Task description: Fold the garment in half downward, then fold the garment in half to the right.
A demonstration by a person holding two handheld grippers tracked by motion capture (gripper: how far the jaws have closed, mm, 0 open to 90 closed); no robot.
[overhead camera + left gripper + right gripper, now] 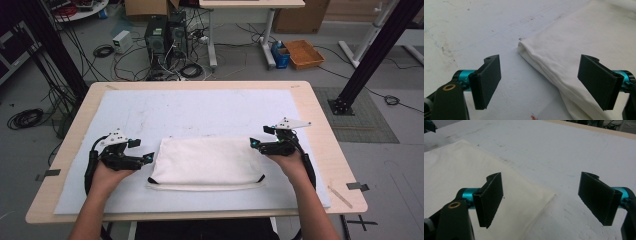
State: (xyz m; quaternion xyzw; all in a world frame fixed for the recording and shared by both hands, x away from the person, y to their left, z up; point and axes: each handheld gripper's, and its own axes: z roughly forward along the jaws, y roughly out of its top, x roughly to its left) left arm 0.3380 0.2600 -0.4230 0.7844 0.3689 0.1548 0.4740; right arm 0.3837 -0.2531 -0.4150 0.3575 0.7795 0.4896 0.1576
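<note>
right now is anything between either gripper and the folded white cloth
Nothing visible. The left gripper sits open at the folded white cloth's left edge, the right gripper open at its right edge, with bare white mat between.

Lab: computer towers [165, 37], floor cables [25, 118]

On the table [65, 165] I count one white mat [200, 107] that covers most of its top, and on the mat one folded white cloth [205, 162], near the table's front edge. There are two grippers: the left gripper [149, 157] at the cloth's left end and the right gripper [253, 142] at its right end. Each gripper has two black fingers [487, 80]. Two hands hold them, one each.
</note>
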